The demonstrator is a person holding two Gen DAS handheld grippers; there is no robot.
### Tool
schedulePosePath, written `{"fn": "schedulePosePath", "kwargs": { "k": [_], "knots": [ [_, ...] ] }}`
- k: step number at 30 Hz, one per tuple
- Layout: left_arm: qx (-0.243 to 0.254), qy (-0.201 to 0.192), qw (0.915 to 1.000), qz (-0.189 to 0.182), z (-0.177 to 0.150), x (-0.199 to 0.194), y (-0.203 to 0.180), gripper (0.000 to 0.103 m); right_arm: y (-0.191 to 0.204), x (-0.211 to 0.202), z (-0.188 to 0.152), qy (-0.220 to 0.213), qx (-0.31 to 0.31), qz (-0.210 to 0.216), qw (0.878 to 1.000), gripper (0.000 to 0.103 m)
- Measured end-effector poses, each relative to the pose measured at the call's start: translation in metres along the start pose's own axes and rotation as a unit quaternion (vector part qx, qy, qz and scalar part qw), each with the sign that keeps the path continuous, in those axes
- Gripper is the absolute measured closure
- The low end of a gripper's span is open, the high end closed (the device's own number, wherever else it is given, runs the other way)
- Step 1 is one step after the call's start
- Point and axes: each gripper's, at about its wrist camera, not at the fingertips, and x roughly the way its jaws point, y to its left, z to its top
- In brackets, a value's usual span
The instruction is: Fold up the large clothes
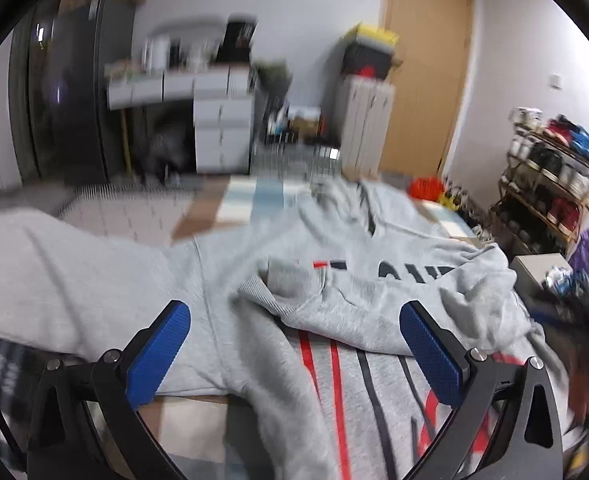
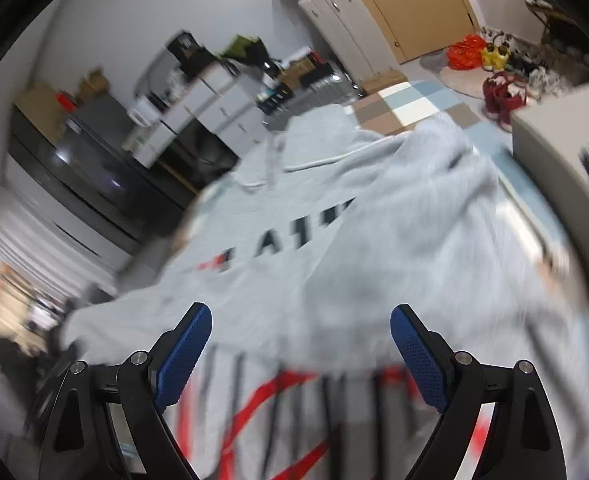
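Spreading across the middle of both views, a grey hoodie (image 1: pixel 254 280) is laid flat on a checked floor mat (image 1: pixel 230 200), with black lettering and red stripes printed on its front. At the far left of the left wrist view, one sleeve (image 1: pixel 54 272) is stretched out sideways; toward the right, the other sleeve (image 1: pixel 374 308) is folded over the chest, its ribbed cuff (image 1: pixel 262 292) resting near the centre. The left gripper (image 1: pixel 294 344) is held just above the fabric with its blue pads (image 1: pixel 162 356) spread wide and nothing caught between them. In the right wrist view, heavily blurred, the right gripper (image 2: pixel 300 344) is likewise seen wide open over the hoodie (image 2: pixel 294 240), nothing gripped. A shoe rack (image 1: pixel 546 184) is seen at the far right.
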Motion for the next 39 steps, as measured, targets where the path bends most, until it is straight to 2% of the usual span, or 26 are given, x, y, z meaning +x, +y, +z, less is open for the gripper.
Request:
{"fn": "schedulePosePath", "kwargs": {
  "k": [2,3,5,7,10,12,14,15,16,18,20,21,24,26,28,30,34,36,39],
  "knots": [
    [-0.021,0.037,0.9986,-0.032,0.009,0.021,0.005,0.001,0.015,-0.021,-0.025,-0.018,-0.016,0.031,0.999,0.009],
    [-0.021,0.074,0.9965,-0.033,0.016,0.039,0.006,0.001,0.023,-0.022,-0.029,-0.024,-0.019,0.036,0.999,0.009],
    [-0.013,0.125,0.9917,-0.026,0.021,0.068,0.007,0.001,0.031,-0.037,-0.055,-0.040,-0.016,0.061,0.997,0.002],
    [-0.018,0.167,0.9856,-0.021,0.022,0.092,0.011,0.001,0.034,-0.048,-0.070,-0.043,-0.013,0.079,0.996,0.002],
    [-0.044,0.209,0.9769,-0.001,0.019,0.115,0.019,0.001,0.036,-0.053,-0.080,-0.044,-0.038,0.096,0.994,0.002],
    [-0.056,0.236,0.9699,-0.017,0.012,0.127,0.019,0.001,0.033,-0.053,-0.079,-0.052,-0.042,0.086,0.994,0.002],
    [-0.076,0.263,0.9616,-0.010,0.003,0.137,0.022,0.001,0.028,-0.049,-0.076,-0.043,-0.031,0.098,0.994,0.002],
    [-0.084,0.269,0.9594,-0.006,-0.001,0.140,0.023,0.007,0.025,-0.049,-0.077,-0.041,-0.025,0.103,0.994,0.002],
    [-0.087,0.268,0.9594,0.002,-0.008,0.142,0.024,0.015,0.023,-0.048,-0.076,-0.039,-0.015,0.111,0.993,0.002],
    [-0.096,0.268,0.9586,0.015,-0.014,0.146,0.028,0.064,0.021,-0.051,-0.078,-0.038,-0.011,0.118,0.992,0.002],
    [-0.125,0.260,0.9576,0.011,-0.020,0.144,0.036,0.075,0.022,-0.057,-0.077,-0.051,-0.017,0.118,0.992,0.002],
    [-0.130,0.248,0.9600,0.007,-0.022,0.139,0.038,0.088,0.022,-0.060,-0.078,-0.056,-0.019,0.119,0.991,0.002],
    [-0.142,0.209,0.9675,-0.002,-0.021,0.116,0.040,0.093,0.020,-0.064,-0.077,-0.067,-0.015,0.120,0.990,0.002],
    [-0.129,0.175,0.9761,-0.005,-0.020,0.092,0.036,0.095,0.016,-0.063,-0.076,-0.063,-0.005,0.119,0.991,0.002],
    [-0.126,0.150,0.9806,-0.009,-0.022,0.068,0.034,0.095,0.014,-0.061,-0.076,-0.056,0.005,0.119,0.991,0.002],
    [-0.143,0.141,0.9794,-0.021,-0.027,0.052,0.038,0.096,0.013,-0.060,-0.076,-0.055,0.009,0.118,0.991,0.002],
    [-0.121,0.143,0.9823,0.002,-0.059,0.035,0.040,0.096,0.017,-0.059,-0.076,-0.059,0.000,0.108,0.992,0.002],
    [-0.116,0.150,0.9818,0.017,-0.073,0.038,0.040,0.096,0.018,-0.059,-0.077,-0.060,-0.005,0.102,0.993,0.002],
    [-0.114,0.163,0.9798,0.016,-0.073,0.041,0.038,0.095,0.019,-0.056,-0.078,-0.058,-0.009,0.087,0.994,0.002]
  ]
}}
